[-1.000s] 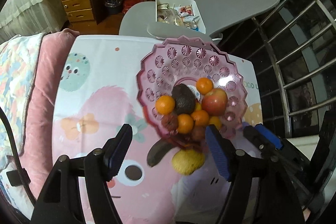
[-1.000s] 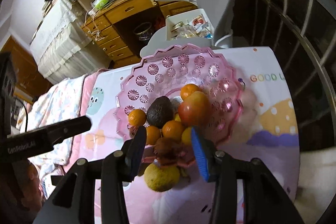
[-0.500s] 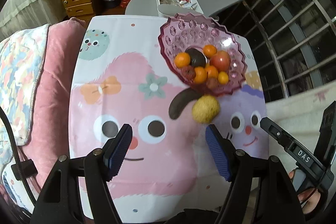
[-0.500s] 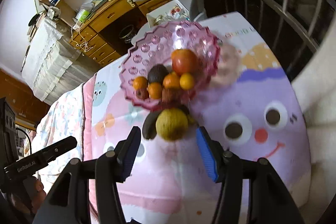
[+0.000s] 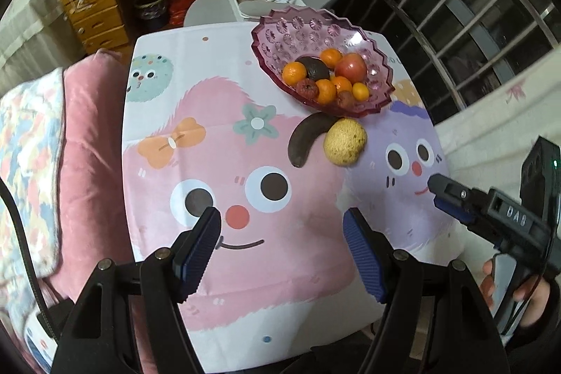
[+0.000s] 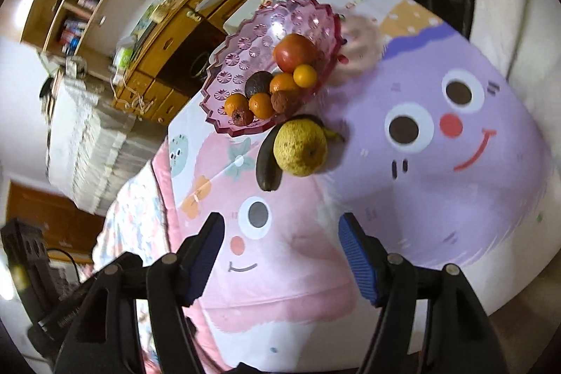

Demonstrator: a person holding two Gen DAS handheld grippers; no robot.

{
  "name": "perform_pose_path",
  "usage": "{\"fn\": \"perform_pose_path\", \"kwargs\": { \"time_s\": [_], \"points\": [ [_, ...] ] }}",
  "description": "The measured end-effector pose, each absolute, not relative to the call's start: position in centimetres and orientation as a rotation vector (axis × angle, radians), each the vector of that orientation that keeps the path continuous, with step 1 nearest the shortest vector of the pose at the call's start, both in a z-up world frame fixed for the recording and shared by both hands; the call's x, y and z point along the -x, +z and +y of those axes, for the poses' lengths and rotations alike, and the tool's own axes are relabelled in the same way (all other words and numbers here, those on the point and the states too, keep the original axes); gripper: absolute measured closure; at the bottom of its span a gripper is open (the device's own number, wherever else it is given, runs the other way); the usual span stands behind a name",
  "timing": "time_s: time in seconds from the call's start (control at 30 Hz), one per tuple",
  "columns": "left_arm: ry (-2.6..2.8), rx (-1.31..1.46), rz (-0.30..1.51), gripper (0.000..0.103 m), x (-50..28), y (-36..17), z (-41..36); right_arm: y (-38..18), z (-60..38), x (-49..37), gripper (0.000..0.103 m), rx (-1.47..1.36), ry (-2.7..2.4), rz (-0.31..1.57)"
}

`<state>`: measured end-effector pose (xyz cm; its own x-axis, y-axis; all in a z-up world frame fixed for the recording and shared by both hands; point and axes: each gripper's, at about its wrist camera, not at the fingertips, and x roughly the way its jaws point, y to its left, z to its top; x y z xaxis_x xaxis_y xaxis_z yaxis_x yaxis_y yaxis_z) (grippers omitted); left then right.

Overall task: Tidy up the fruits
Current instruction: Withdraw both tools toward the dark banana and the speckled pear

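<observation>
The dark banana lies partly hidden behind the yellow fruit at center frame, its upper end tucked under the pink bowl. Shelves at upper left blur beyond reading. The right gripper shows side-on at right edge, jaws indistinguishable.

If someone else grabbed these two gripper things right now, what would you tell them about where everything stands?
Left gripper: open, empty, raised above the cartoon tablecloth.
Right gripper: open, empty, also clear of the fruit.
Pink glass bowl at the far side of the table holds a red apple, a dark avocado, several small oranges and a few shrivelled reddish fruits.
Outside the bowl, just in front of it: a blackened banana and a rough yellow round fruit, lying side by side.
Done: most fruit is in the bowl.
Left, probably: put those two in.
</observation>
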<state>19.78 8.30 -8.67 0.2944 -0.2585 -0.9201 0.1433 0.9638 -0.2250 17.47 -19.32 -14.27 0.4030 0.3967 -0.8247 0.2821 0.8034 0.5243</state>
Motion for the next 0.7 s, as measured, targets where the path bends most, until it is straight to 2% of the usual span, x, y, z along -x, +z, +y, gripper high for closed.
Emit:
{"fn": "perform_pose_path", "kwargs": {
  "time_s": [0.47, 0.7],
  "points": [
    [-0.382, -0.12, 1.237, 0.028, -24.9, -13.2, 6.9, -20.8, -19.0, -18.8, 0.034, -1.059, -0.078, 1.251],
    [-0.487, -0.182, 1.234, 0.025, -28.9, -17.7, 4.5, -23.9, -18.9, -20.2, 0.033, -1.197, -0.18, 1.188]
  ]
}}
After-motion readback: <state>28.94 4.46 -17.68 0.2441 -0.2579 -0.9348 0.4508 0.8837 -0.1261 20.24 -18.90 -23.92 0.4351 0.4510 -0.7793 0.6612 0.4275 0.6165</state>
